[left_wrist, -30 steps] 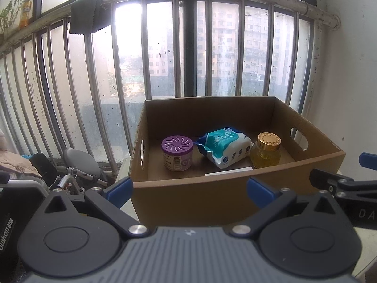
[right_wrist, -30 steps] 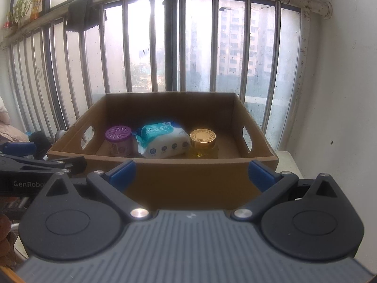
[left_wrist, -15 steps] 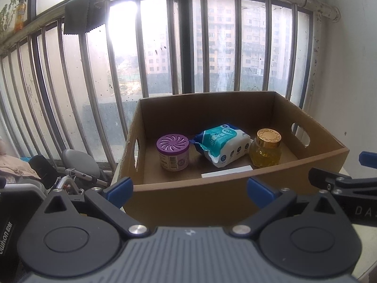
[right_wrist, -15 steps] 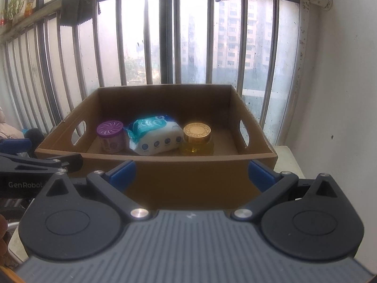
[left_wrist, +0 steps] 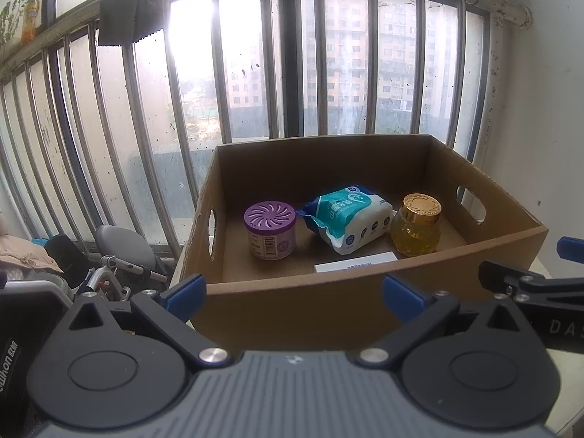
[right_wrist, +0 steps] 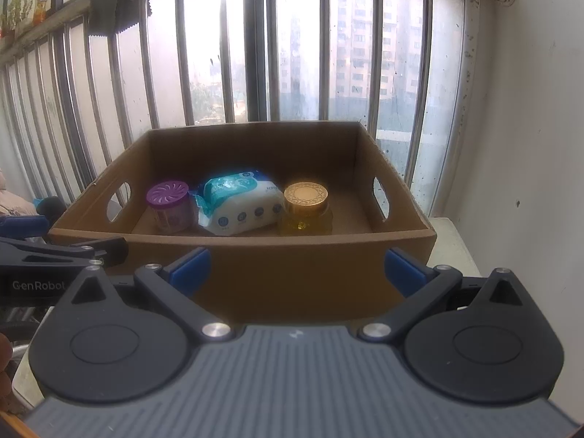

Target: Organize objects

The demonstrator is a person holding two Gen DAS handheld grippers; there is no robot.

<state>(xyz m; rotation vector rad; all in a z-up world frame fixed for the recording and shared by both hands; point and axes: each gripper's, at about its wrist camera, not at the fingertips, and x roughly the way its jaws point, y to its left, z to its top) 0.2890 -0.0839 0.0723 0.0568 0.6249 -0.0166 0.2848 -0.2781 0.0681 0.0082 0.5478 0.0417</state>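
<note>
An open cardboard box (left_wrist: 299,314) stands before a barred window. Inside sit a purple-lidded jar (left_wrist: 269,233), a teal-and-white wipes pack (left_wrist: 350,219), a gold-lidded amber jar (left_wrist: 416,226) and a small flat white box (left_wrist: 356,266) against the near wall. My left gripper (left_wrist: 294,292) is open, just short of that wall, holding nothing. The right gripper (left_wrist: 529,284) shows at its right. In the right wrist view the box (right_wrist: 394,182) holds the purple jar (right_wrist: 169,206), wipes (right_wrist: 241,204) and gold jar (right_wrist: 306,208). My right gripper (right_wrist: 297,272) is open and empty, the left gripper (right_wrist: 54,255) beside it.
Metal window bars (left_wrist: 226,73) rise right behind the box. A white wall (right_wrist: 529,127) closes the right side. The box rests on a white surface (right_wrist: 452,244). A grey padded seat with metal parts (left_wrist: 122,241) and dark gear stand low on the left.
Both views now look down into the box from higher up, so more of its floor and the white box show. The objects inside have not moved. Both grippers stay open.
</note>
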